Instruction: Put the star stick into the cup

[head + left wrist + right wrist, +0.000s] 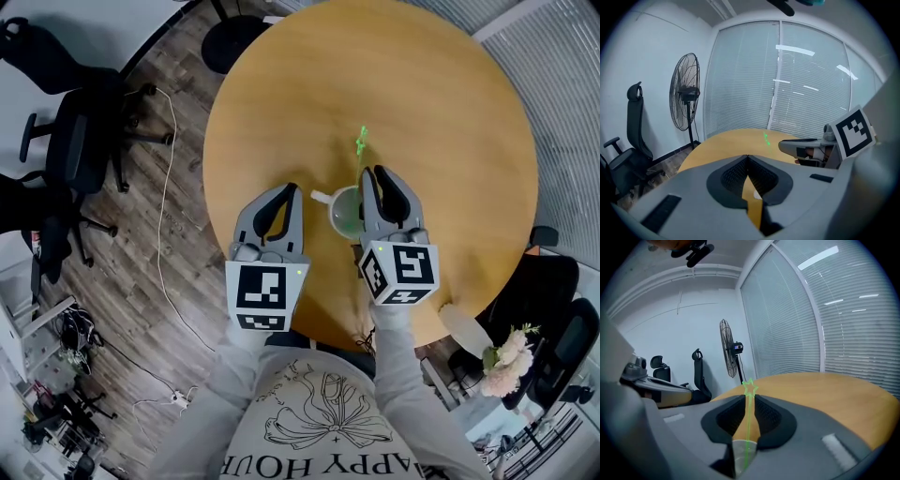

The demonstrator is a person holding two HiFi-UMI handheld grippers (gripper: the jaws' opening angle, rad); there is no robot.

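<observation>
A thin green star stick (361, 145) rises from a pale cup (341, 217) that stands near the front of the round wooden table (441, 141). In the right gripper view the star stick (749, 389) runs up between the jaws, and its lower end sits in the cup (740, 455). My right gripper (373, 173) hangs over the cup's right side, shut on the stick just below the star. My left gripper (289, 190) hovers to the left of the cup's handle, shut with nothing in it; its tips (747, 157) meet in the left gripper view.
Black office chairs (80, 141) and a white cable (167, 187) are on the wooden floor to the left. A standing fan (684, 98) is by the window blinds. Flowers (506, 354) and a white round object (464, 328) lie beyond the table's lower right edge.
</observation>
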